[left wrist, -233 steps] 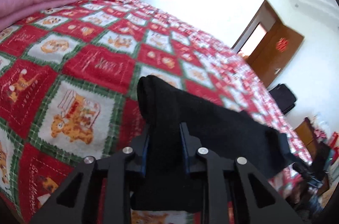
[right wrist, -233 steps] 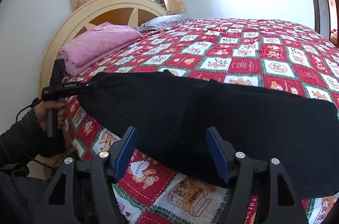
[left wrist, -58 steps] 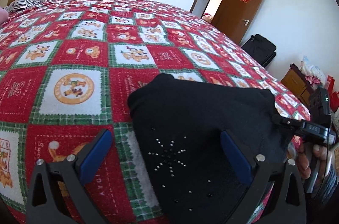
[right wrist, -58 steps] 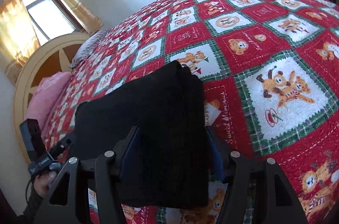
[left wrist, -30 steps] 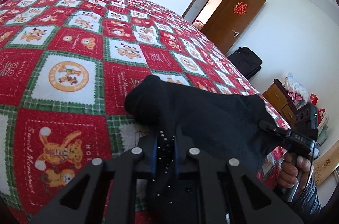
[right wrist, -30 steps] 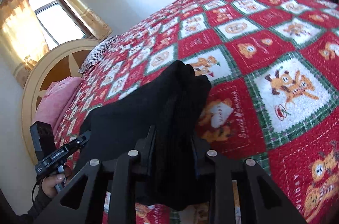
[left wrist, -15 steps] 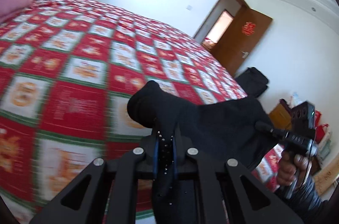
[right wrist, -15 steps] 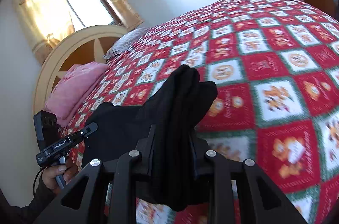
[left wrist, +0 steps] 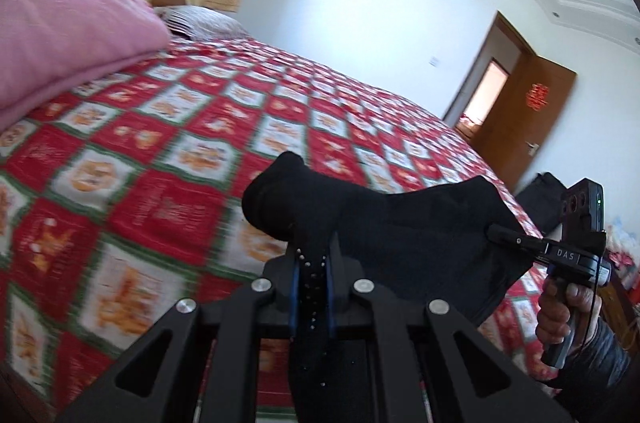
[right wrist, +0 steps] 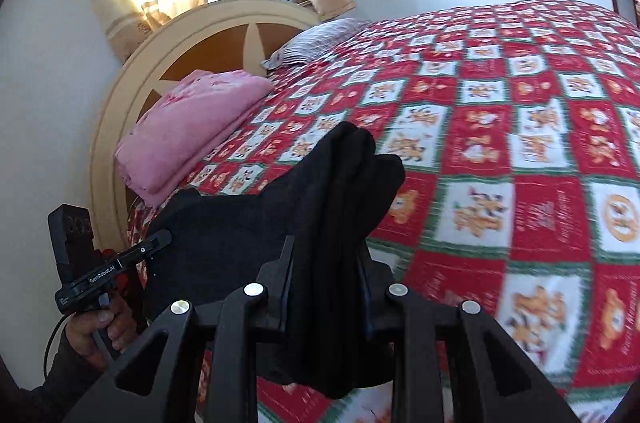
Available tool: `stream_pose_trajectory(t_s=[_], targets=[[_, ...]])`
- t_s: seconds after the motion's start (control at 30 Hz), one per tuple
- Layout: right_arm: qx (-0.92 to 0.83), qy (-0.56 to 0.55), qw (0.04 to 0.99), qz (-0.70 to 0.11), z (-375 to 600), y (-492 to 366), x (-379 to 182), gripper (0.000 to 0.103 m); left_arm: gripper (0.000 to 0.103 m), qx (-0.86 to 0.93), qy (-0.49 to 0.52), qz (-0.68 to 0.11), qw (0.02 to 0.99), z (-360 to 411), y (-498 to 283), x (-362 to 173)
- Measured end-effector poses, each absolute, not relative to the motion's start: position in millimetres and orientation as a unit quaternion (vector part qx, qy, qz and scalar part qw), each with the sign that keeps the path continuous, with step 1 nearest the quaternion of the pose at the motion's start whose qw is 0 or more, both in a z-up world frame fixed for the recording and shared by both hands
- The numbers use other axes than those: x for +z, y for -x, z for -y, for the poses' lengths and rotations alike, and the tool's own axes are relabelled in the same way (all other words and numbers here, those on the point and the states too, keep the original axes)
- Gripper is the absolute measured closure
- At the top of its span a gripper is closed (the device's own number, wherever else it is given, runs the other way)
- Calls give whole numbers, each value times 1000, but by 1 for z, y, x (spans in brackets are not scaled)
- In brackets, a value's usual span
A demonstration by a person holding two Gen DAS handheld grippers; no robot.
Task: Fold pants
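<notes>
1. Bed (left wrist: 160, 191) with a red patchwork quilt fills both views; pink blanket (right wrist: 188, 127) lies folded by the headboard (right wrist: 208, 35).
2. Pants (left wrist: 384, 223), black, already bunched into a thick folded bundle, hang in the air over the quilt's near edge, stretched between both grippers.
3. Left gripper (left wrist: 312, 283): clamped tight on one end of the pants, the end with small studs.
4. Right gripper (right wrist: 324, 287): closed on the thicker opposite end.
5. Progress, my read: late stage, several folds in; left is laying the bundle down flat, maybe one last fold, then release.
</notes>
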State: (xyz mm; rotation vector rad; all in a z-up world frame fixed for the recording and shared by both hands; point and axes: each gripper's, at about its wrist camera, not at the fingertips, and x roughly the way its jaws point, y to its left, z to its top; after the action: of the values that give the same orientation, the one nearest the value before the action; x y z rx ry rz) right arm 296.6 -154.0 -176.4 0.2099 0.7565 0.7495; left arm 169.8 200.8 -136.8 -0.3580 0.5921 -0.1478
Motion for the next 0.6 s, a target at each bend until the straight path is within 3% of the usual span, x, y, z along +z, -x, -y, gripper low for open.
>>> stream_pose_trajectory(t_s=[0.13,0.4,0.53,0.6], targets=[[363,-110,838,-392,130,-312,-199,76,92,-41,158,-321,933,-213,-179,-166],[337,-145,824,-431,144,-329,-242,65,72,-18,114,-334,936,-201,-174,-183],[319,-127,837,-425,148,-325,-244,60,48,2,96,-338,936,-205,-168,-189],[311,-129,841,-424,150,-324,-245,55,44,5,110,-339,934,-211,-163,-191]])
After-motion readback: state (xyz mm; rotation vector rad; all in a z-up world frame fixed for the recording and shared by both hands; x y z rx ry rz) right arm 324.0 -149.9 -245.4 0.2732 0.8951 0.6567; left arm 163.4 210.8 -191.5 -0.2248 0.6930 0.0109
